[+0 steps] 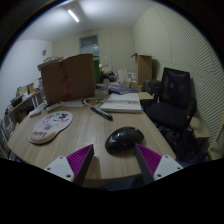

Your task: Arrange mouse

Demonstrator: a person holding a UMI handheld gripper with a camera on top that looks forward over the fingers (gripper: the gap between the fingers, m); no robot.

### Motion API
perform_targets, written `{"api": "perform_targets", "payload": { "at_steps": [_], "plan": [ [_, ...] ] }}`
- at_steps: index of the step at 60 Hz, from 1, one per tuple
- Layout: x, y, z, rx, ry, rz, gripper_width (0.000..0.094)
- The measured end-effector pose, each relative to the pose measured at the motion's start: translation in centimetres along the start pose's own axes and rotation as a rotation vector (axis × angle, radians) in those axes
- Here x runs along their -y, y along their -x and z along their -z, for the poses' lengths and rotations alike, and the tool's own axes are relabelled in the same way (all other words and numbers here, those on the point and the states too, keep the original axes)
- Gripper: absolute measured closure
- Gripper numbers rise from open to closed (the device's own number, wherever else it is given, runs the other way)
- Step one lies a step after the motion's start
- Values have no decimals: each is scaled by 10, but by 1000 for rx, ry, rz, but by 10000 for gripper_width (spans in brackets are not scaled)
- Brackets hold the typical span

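Note:
A black computer mouse lies on the wooden table, near its front edge. My gripper is open, and its two fingers with purple pads stand wide apart just short of the mouse, which sits ahead of them and slightly toward the right finger. Nothing is held between the fingers. A rounded light mouse pad with a red pattern lies on the table to the left of the mouse.
A cardboard box stands at the back left of the table. A white pad of papers and a dark pen lie beyond the mouse. A black office chair stands right of the table.

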State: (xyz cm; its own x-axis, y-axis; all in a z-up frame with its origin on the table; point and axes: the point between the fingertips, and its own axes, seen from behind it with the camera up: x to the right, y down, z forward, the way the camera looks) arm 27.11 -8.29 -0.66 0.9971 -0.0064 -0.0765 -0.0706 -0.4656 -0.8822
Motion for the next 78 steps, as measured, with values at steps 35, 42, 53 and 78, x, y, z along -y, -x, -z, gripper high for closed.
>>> {"api": "perform_targets", "payload": {
  "at_steps": [35, 42, 53, 78],
  "plan": [
    [33, -4, -70, -155, -46, -3, 447],
    [32, -2, -66, -182, -41, -22, 512],
    [123, 50, -12, -128, -224, -68, 545],
    [129, 292, -105, 134, -87, 113, 547]
  ]
}}
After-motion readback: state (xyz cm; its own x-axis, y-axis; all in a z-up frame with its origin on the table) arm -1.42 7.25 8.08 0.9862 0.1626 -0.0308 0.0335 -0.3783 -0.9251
